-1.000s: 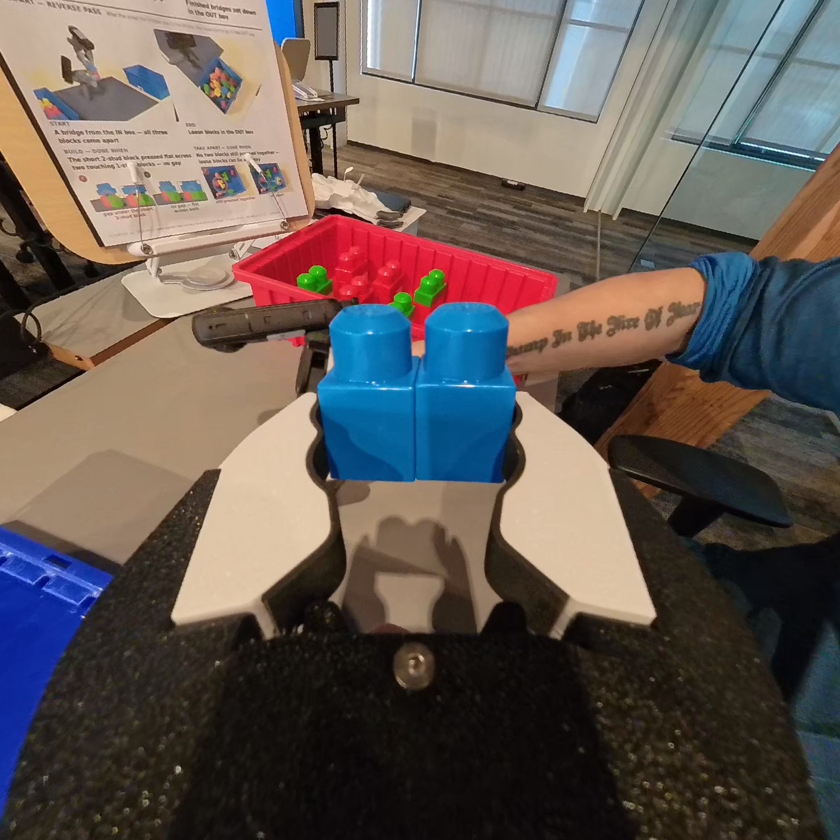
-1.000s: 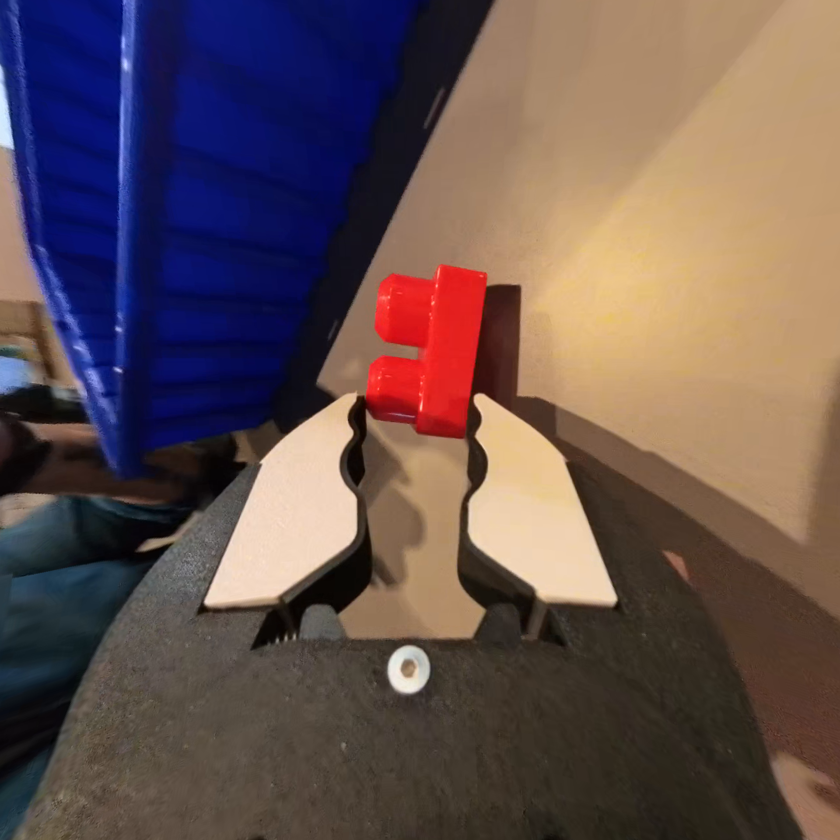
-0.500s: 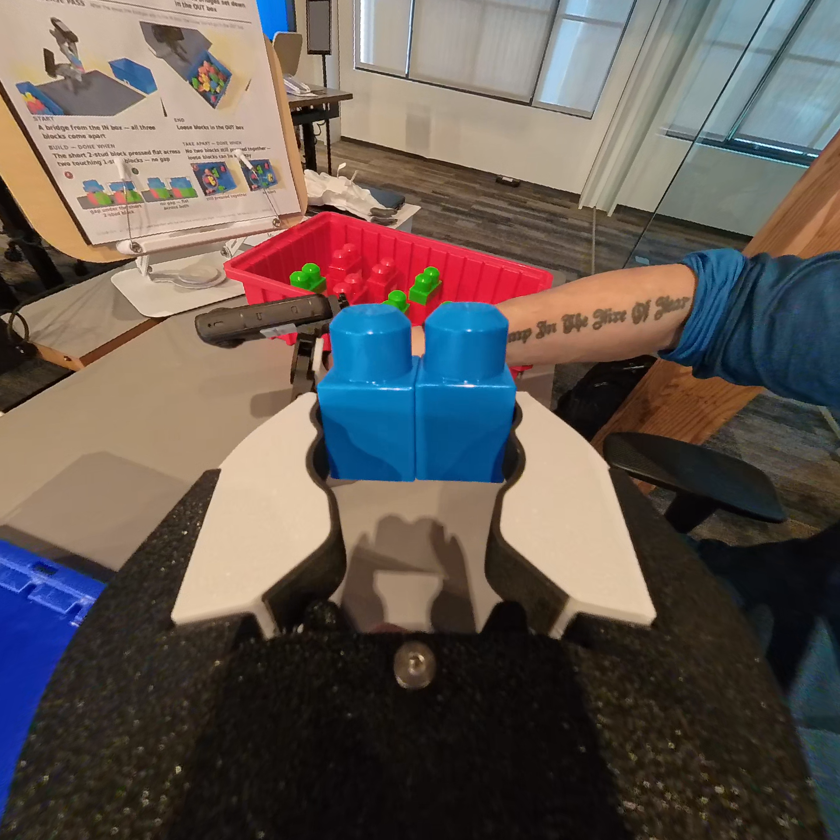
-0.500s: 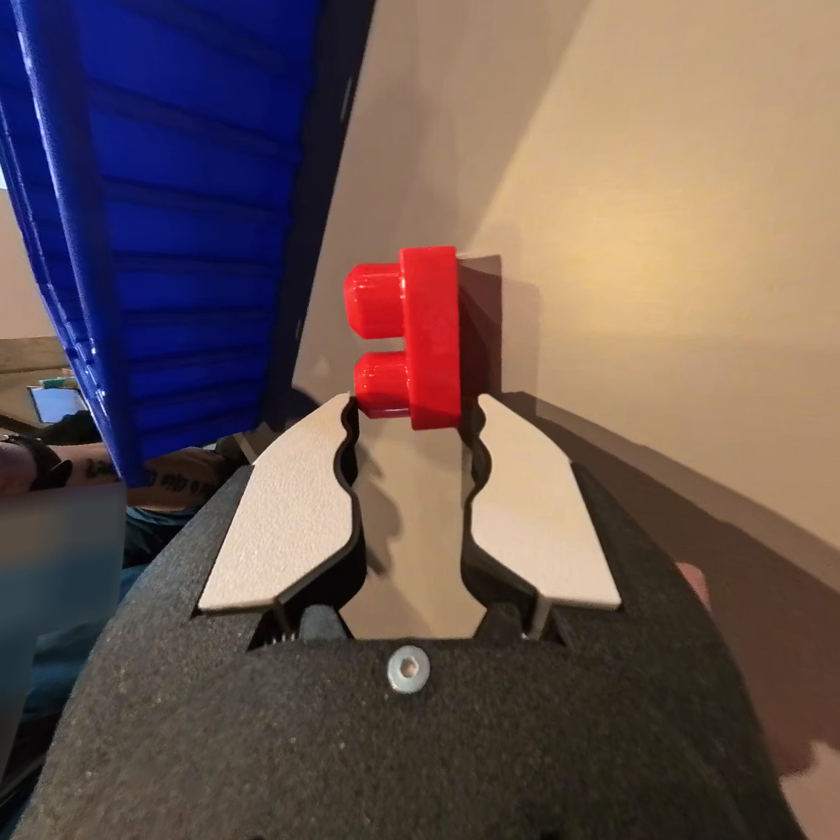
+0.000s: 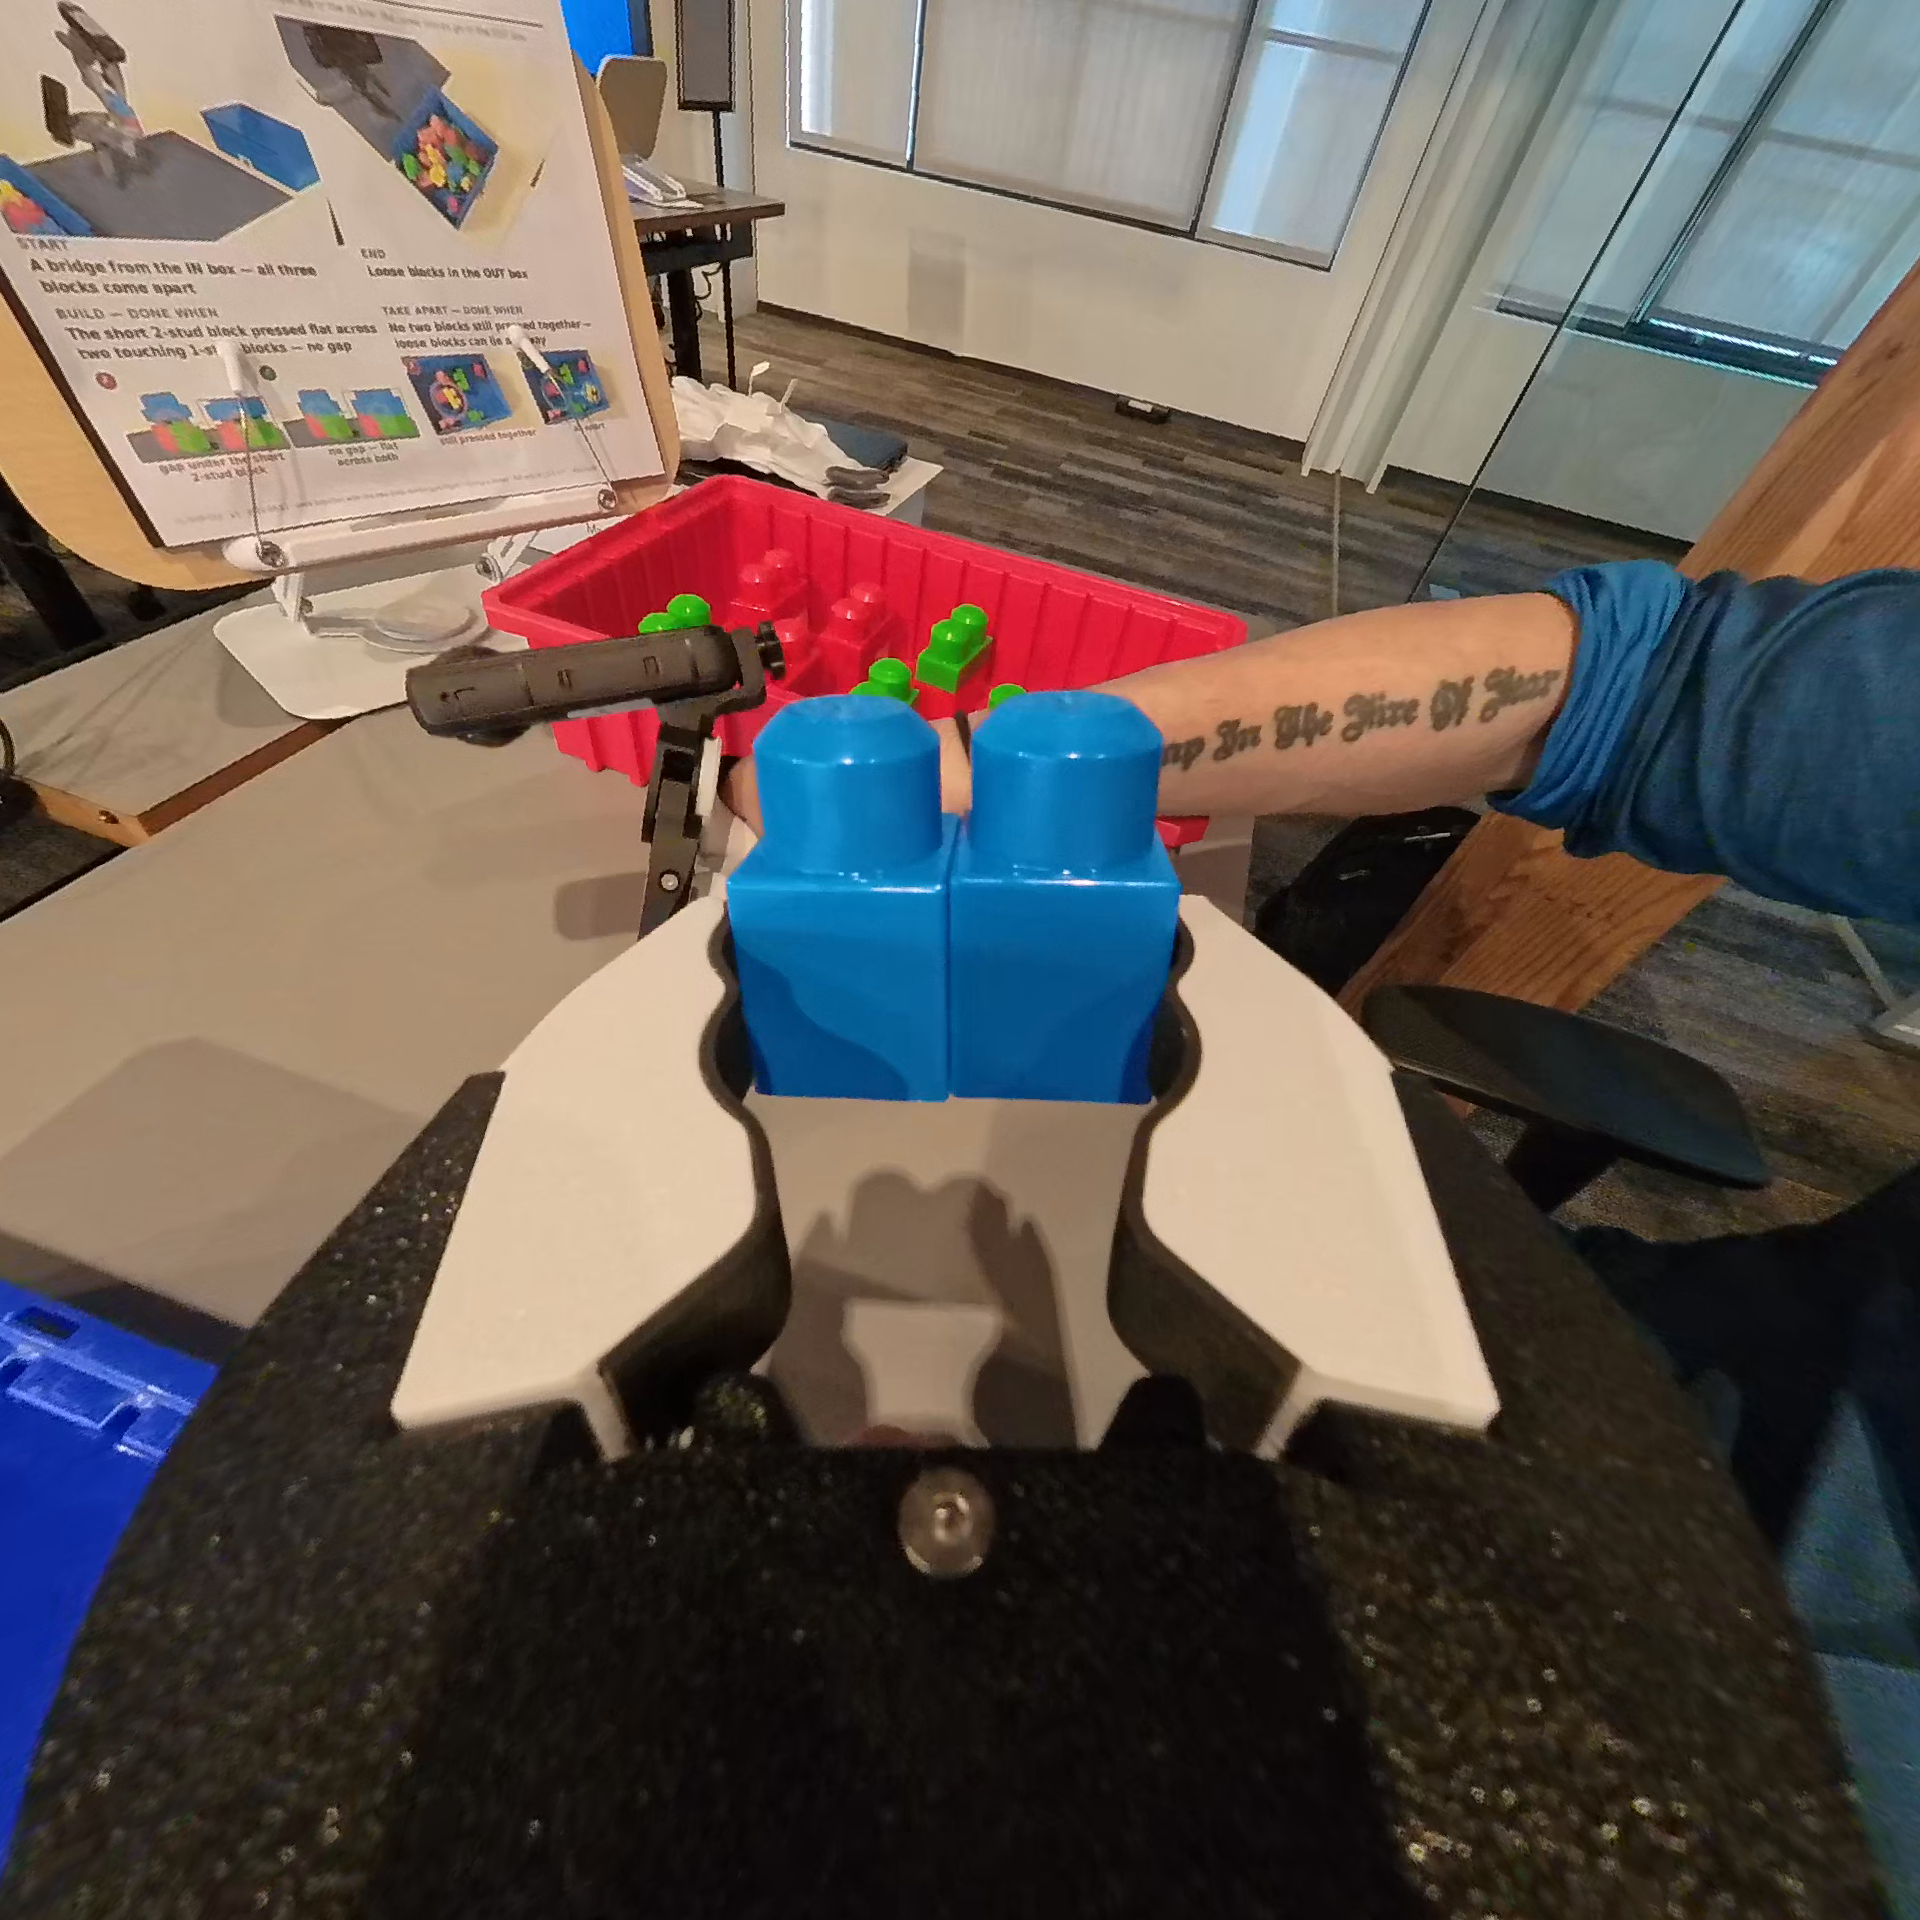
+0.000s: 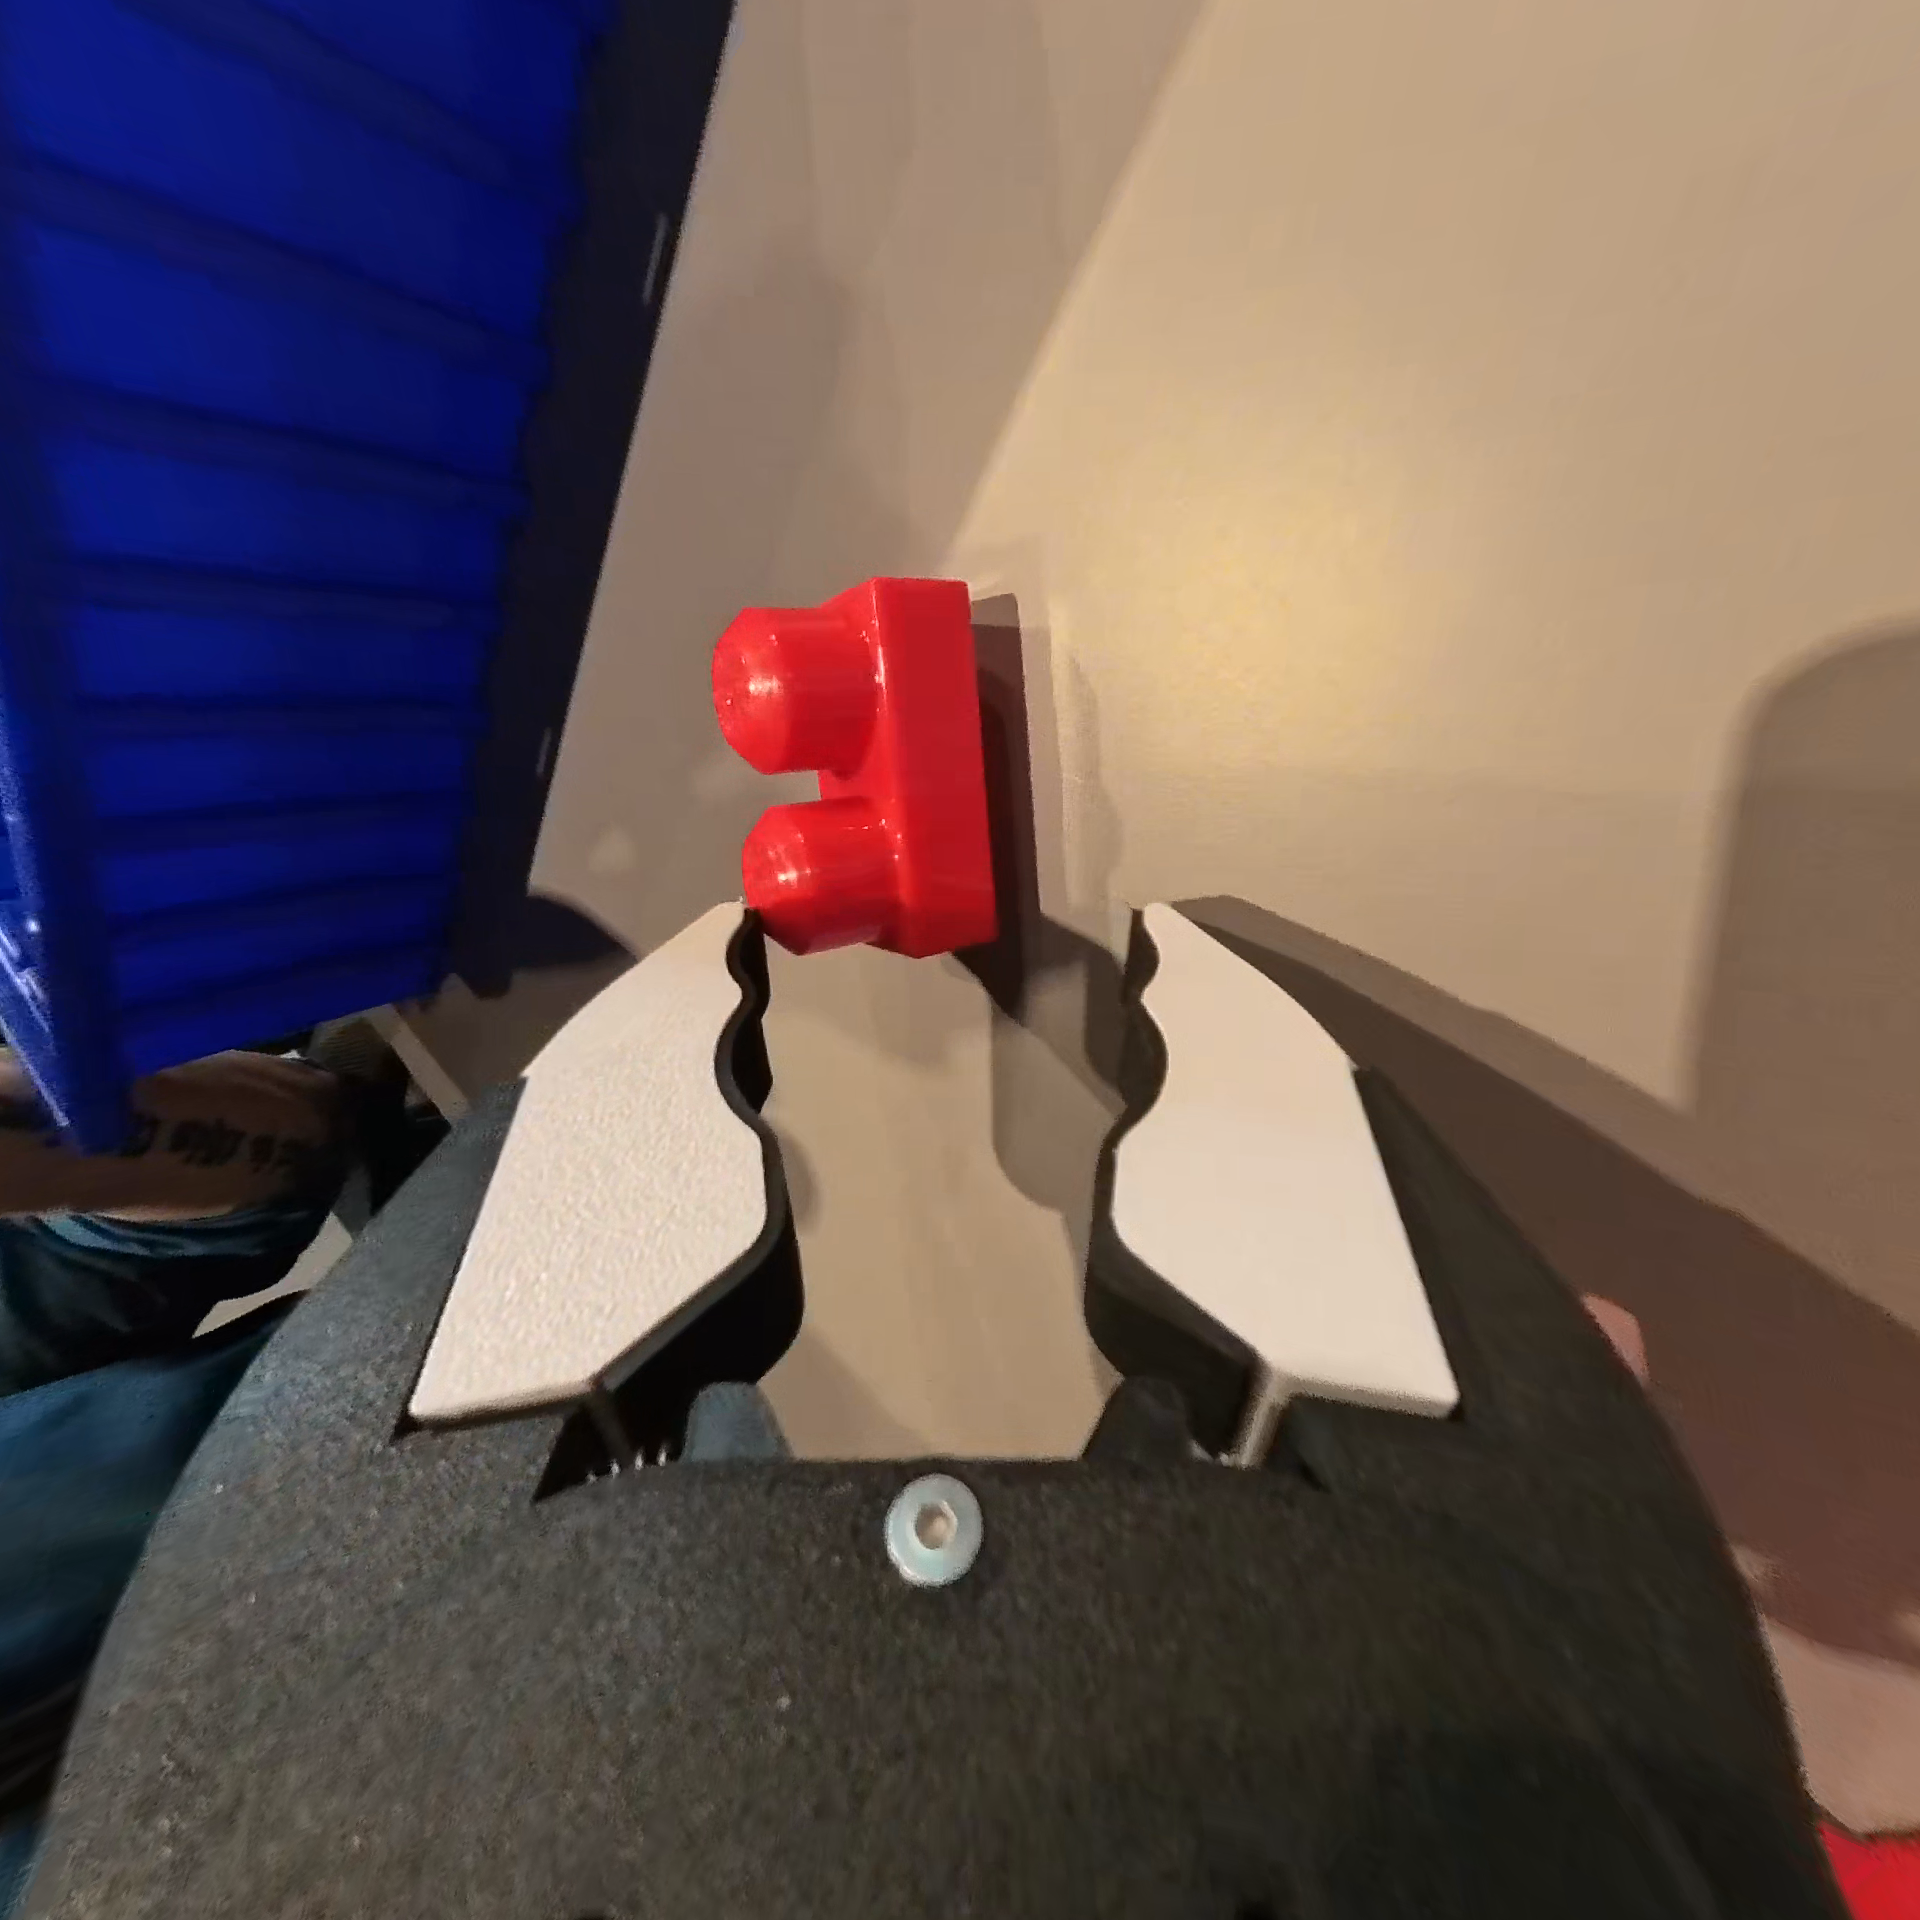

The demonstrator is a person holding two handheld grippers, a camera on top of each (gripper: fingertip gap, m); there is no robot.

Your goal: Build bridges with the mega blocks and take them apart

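My left gripper [image 5: 951,935] is shut on two blue one-stud blocks [image 5: 842,935], held side by side with studs up above the grey table [image 5: 260,987]. In the right wrist view, my right gripper [image 6: 940,920] is open. A red two-stud block [image 6: 883,769] lies on the tan table surface [image 6: 1455,520] just past its fingertips. The block's lower stud is at the left fingertip [image 6: 727,925], and the right finger stands apart from it. A person's forearm [image 5: 1351,717] and a black part of the right hand-held tool [image 5: 582,675] show behind the blue blocks.
A red bin [image 5: 1039,613] with several red and green blocks stands at the table's far side. A blue bin shows at the left in the right wrist view [image 6: 260,520] and the left wrist view [image 5: 73,1455]. An instruction board [image 5: 312,260] stands at the back left. A chair armrest [image 5: 1558,1081] is on the right.
My right gripper's jaws have spread apart and let go of the red block, which now rests on the table. My left gripper still holds the two blue blocks, barely moved.
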